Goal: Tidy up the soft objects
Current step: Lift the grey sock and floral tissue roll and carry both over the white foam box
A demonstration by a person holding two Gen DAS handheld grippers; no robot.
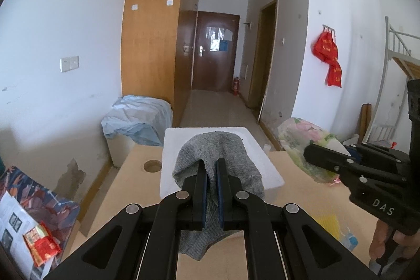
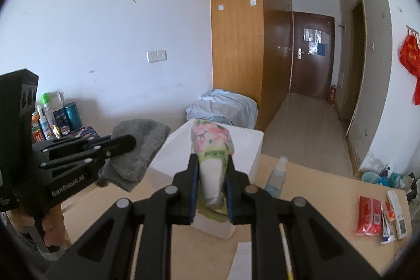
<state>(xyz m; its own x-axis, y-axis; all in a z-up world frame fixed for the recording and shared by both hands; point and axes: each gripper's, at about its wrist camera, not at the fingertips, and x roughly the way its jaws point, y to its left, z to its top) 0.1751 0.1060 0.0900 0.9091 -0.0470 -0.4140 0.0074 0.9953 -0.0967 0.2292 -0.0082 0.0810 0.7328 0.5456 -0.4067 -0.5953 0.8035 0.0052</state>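
My left gripper (image 1: pixel 210 164) is shut on a grey knitted sock (image 1: pixel 231 156), which drapes over and below its fingers, in front of a white foam box (image 1: pixel 265 162). In the right wrist view that sock (image 2: pixel 136 151) hangs at the left from the left gripper (image 2: pixel 128 143). My right gripper (image 2: pixel 211 162) is shut on a flower-printed tissue pack (image 2: pixel 211 146), held over the white foam box (image 2: pixel 252 146). The left wrist view shows the same tissue pack (image 1: pixel 302 141) at the right, in the right gripper (image 1: pixel 311 155).
The foam box stands on a light wooden table (image 2: pixel 204 253) with a round hole (image 1: pixel 152 165). A clear pump bottle (image 2: pixel 275 180), red packets (image 2: pixel 368 215) and small boxes lie right. Bottles (image 2: pixel 47 120) stand far left. A wardrobe (image 1: pixel 152 43) and a hallway door are behind.
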